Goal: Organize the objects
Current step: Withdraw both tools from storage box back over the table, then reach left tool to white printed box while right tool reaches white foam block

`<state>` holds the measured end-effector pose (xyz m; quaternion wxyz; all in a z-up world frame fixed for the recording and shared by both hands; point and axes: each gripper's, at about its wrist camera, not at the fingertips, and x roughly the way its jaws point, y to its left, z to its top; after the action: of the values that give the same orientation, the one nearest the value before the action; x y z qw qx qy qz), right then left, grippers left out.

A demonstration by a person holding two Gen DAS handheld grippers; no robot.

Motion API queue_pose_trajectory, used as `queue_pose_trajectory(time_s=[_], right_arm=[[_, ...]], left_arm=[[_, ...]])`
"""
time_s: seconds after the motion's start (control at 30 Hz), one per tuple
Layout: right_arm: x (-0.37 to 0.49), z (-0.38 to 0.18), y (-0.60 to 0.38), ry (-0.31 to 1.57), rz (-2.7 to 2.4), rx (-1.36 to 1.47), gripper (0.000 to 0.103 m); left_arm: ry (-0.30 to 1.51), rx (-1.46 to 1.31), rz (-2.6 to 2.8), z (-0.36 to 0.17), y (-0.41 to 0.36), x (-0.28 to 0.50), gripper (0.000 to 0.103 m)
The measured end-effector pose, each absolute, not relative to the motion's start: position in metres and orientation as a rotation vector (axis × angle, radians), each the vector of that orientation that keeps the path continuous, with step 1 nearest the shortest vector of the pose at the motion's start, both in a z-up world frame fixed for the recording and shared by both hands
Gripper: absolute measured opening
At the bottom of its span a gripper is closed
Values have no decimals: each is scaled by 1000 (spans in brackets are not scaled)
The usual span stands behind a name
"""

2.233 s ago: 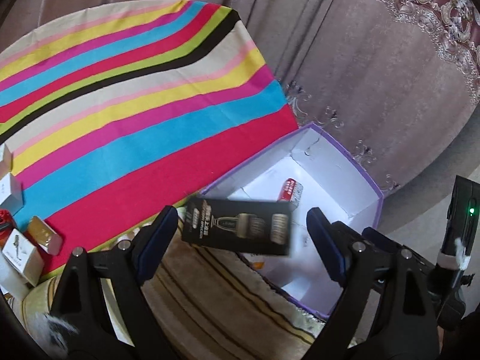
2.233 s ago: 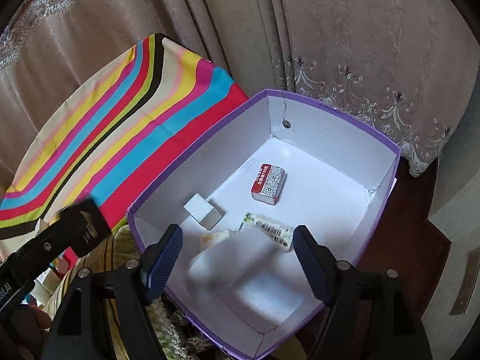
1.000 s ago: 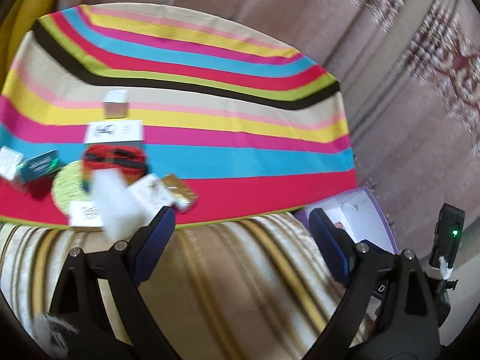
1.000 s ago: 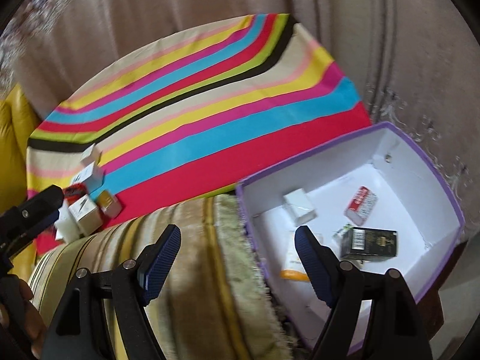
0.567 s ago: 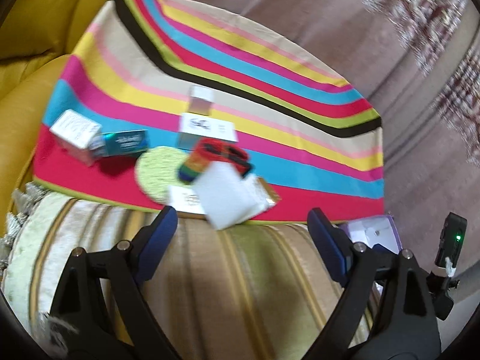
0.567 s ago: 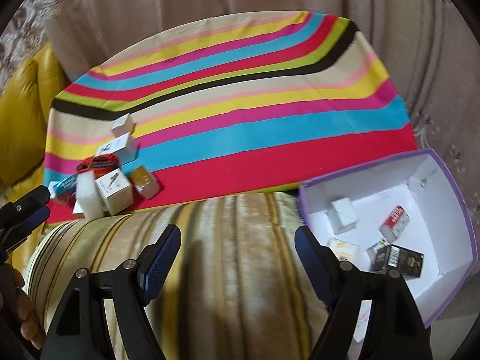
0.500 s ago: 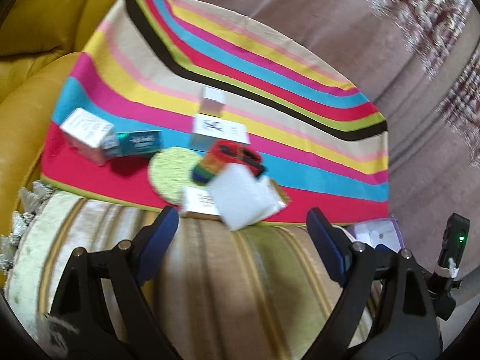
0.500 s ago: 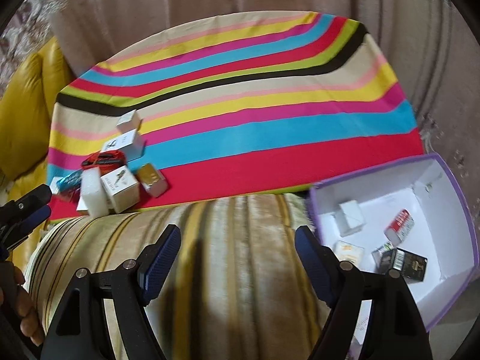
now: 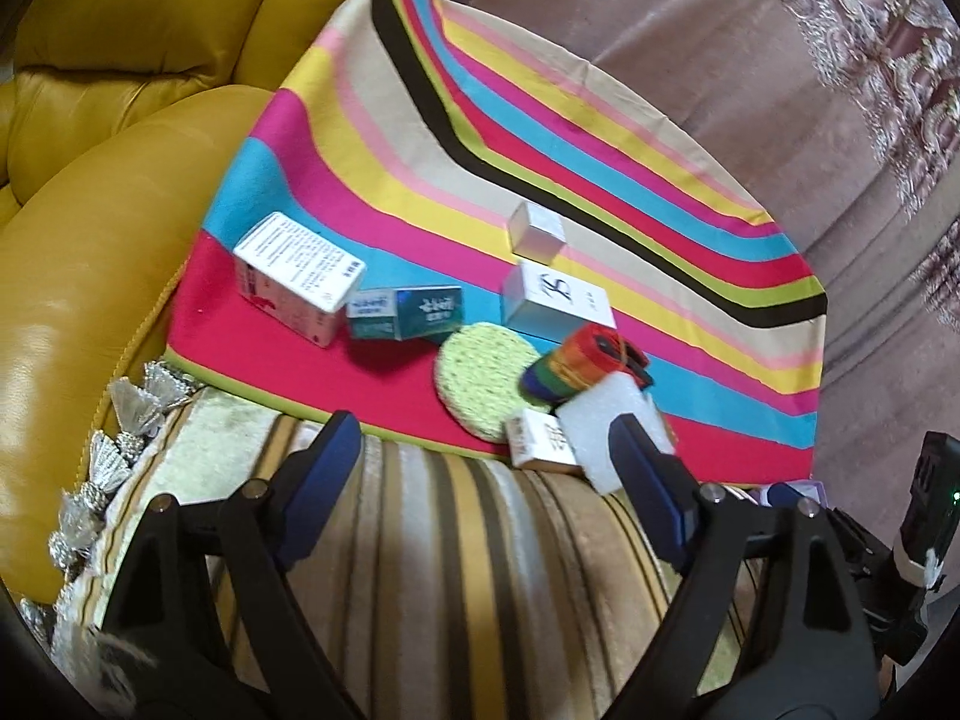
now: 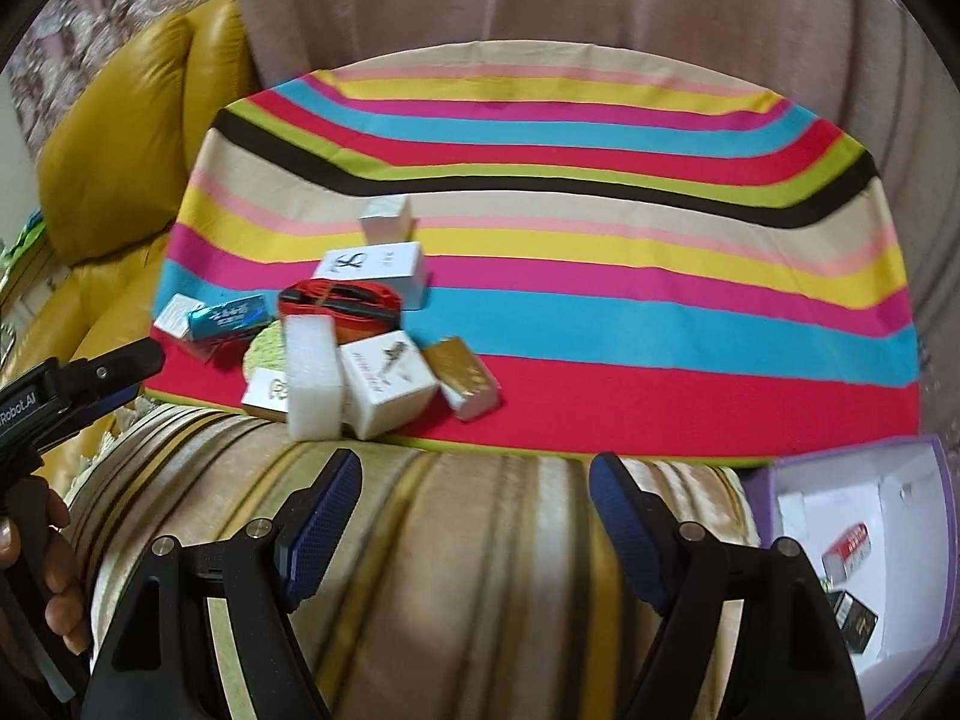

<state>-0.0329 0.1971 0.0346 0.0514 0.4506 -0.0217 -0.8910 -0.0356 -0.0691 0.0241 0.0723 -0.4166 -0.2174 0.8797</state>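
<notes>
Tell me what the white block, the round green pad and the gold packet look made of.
White block: likely foam, matte, grainy, unprinted. Round green pad: seemingly knitted or woven fibre, bumpy dotted texture. Gold packet: probably foil or metallic-coated card, judging by its shine.

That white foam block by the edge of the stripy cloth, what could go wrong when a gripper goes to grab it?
1. The white foam block stands tall at the striped cloth's near edge; a nudge could tip it off.
2. The white bird-print box and small white carton touch it, so wide jaws may catch them too.
3. The left gripper, jaws closing and empty, could brush the rainbow strap roll.
</notes>
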Motion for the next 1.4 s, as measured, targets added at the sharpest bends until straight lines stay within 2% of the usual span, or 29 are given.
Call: queue_pose_trajectory(time_s=[0.33,0.47,0.63,0.9,1.17,1.4], right_arm=[[-57,26,172,-69,-2598,1416,79],[-64,21,173,-96,-2574,1442,79],[-73,16,185,-147,-2562,1502,79],[-90,5,207,-1,-2576,1600,79],[-80,21,189,-36,-2542,1427,79],[-70,29,137,169,-2525,1301,79]], left_arm=[[-766,-1312,2566,8,-98,-63,82],[-746,-1338,2617,6,-106,-72,82],[-622,-1391,2686,6,-112,-83,82],[-354,-1517,2738,0,-118,-95,82],[-191,-1565,2724,-5,-124,-102,82],[8,-1554,2696,-10,-118,-114,82]])
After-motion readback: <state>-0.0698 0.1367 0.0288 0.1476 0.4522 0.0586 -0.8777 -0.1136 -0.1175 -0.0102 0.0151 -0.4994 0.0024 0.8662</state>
